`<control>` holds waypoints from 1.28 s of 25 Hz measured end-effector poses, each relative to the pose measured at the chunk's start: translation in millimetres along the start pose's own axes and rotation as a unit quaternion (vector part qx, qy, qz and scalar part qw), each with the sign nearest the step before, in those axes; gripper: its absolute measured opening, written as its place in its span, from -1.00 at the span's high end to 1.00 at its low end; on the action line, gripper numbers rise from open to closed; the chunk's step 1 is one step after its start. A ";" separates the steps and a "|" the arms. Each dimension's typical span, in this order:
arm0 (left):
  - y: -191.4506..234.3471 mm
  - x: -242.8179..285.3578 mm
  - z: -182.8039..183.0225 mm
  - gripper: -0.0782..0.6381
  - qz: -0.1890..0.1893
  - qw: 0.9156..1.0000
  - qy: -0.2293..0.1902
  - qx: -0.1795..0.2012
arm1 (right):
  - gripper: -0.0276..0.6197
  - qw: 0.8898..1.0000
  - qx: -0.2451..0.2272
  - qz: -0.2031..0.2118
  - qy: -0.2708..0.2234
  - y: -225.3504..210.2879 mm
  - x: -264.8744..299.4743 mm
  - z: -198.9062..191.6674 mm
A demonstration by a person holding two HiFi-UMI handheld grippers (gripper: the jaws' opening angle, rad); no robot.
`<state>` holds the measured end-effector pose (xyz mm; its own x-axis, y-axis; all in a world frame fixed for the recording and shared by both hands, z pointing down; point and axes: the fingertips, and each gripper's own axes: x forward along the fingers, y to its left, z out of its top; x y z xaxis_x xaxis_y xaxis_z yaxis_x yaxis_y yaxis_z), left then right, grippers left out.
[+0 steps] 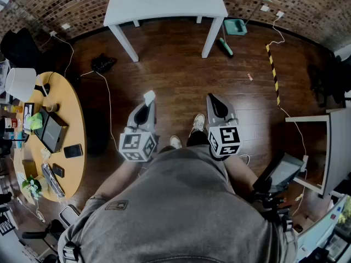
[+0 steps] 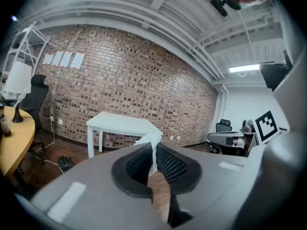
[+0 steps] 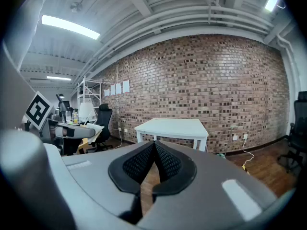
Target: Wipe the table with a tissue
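A white tissue (image 1: 148, 97) (image 2: 152, 147) sticks out from between the jaws of my left gripper (image 1: 145, 104) (image 2: 152, 158), which is shut on it. My right gripper (image 1: 213, 101) (image 3: 154, 153) is shut with nothing in it. Both are held over the wooden floor in front of the person's body, pointing toward a white table (image 1: 164, 3) (image 2: 122, 124) (image 3: 173, 127) that stands some way ahead against the brick wall. The table top looks bare.
A round wooden table (image 1: 77, 119) with a laptop, phones and a lamp stands at the left. Cables (image 1: 107, 97), a green dustpan (image 1: 235, 26) and a black-yellow floor strip (image 1: 273, 73) lie on the floor. A white desk (image 1: 332, 147) and chair are at the right.
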<state>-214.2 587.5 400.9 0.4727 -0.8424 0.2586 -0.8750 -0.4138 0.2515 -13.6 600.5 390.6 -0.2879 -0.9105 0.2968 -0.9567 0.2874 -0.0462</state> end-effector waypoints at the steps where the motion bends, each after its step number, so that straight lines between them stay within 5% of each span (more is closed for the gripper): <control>1: 0.3 5.0 1.0 0.72 0.001 1.000 0.000 0.000 | 0.87 1.000 -0.001 0.000 -0.002 -3.9 3.8 2.0; 19: -34.7 172.9 57.4 0.72 0.038 0.999 -0.004 0.024 | 0.87 0.999 0.002 0.040 -0.009 -144.3 105.4 44.3; 32: -35.7 229.5 70.0 0.72 0.074 0.997 -0.008 0.017 | 0.87 0.997 0.001 0.076 -0.006 -181.1 159.7 54.8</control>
<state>-81.8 384.8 386.0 0.3368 -0.9003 0.2759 -0.9382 -0.2958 0.1798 111.3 386.7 394.1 -0.4301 -0.8599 0.2751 -0.9020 0.4219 -0.0914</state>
